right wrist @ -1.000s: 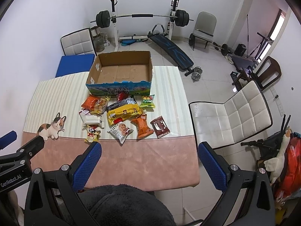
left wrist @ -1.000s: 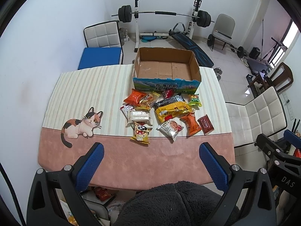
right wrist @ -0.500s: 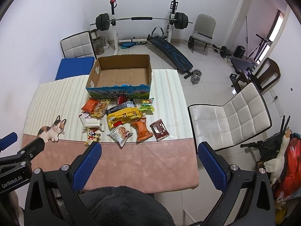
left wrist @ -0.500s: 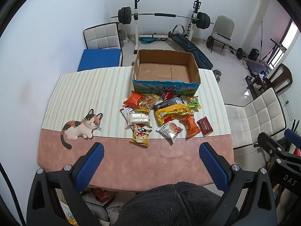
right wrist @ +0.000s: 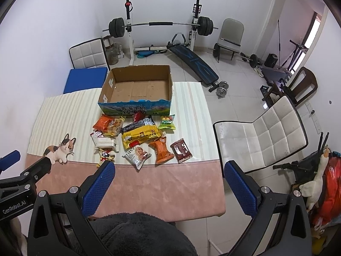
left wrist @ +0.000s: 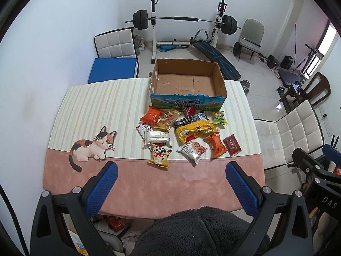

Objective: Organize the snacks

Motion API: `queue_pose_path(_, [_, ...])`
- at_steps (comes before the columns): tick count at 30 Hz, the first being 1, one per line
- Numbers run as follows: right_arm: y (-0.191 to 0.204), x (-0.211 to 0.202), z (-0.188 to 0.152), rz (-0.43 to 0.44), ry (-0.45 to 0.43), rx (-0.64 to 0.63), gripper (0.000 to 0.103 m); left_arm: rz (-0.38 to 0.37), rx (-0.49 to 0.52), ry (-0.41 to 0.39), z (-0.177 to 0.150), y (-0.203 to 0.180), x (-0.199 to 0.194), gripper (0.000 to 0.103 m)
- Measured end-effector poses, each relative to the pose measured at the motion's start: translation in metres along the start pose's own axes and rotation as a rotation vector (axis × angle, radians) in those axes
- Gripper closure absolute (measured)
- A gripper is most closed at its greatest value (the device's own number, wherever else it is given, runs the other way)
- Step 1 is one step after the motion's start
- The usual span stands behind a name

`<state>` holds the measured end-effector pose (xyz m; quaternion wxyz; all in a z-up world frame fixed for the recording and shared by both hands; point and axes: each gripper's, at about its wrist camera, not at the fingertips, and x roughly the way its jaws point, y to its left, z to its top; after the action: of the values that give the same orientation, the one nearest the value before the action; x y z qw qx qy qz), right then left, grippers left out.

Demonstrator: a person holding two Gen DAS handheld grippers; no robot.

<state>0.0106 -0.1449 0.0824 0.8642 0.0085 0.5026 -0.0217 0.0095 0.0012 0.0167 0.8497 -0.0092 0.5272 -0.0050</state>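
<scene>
An open, empty cardboard box (left wrist: 185, 83) (right wrist: 136, 87) stands at the table's far side. Several snack packets lie in a pile in front of it: a large yellow bag (left wrist: 192, 128) (right wrist: 139, 135), an orange bag (left wrist: 152, 115), a cookie packet (left wrist: 191, 149) (right wrist: 137, 154), a dark red packet (left wrist: 231, 145) (right wrist: 181, 149), a green packet (left wrist: 219, 118). My left gripper (left wrist: 170, 181) is open and empty, high above the table's near edge. My right gripper (right wrist: 168, 181) is open and empty, likewise held back over the near edge.
The table (left wrist: 136, 181) has a striped cloth with a pink front band and a cat picture (left wrist: 92, 146). White chairs (right wrist: 260, 132) stand right and behind. A barbell rack (left wrist: 183, 19) and bench fill the back of the room.
Both grippers have drawn slightly back and up; the table scene looks a little smaller and farther. Nothing on the table has moved.
</scene>
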Motion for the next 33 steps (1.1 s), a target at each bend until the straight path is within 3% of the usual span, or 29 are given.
queue_pose_path(22, [0.003, 0.007, 0.003, 0.014, 0.021, 0.009, 0.0, -0.022, -0.006, 0.002, 0.006, 0.004, 0.012, 0.0])
queue_pose_path(26, [-0.003, 0.04, 0.009, 0.026, 0.066, 0.055, 0.0, -0.01, 0.006, -0.008, 0.013, 0.001, 0.041, 0.0])
queue_pose_path(30, [-0.022, 0.1, 0.014, 0.05, 0.162, 0.107, 0.0, 0.055, 0.137, 0.006, 0.025, -0.014, 0.096, 0.0])
queue_pose_path(33, [-0.037, 0.16, 0.014, 0.079, 0.25, 0.136, 0.0, 0.059, 0.234, 0.059, 0.038, -0.024, 0.15, 0.0])
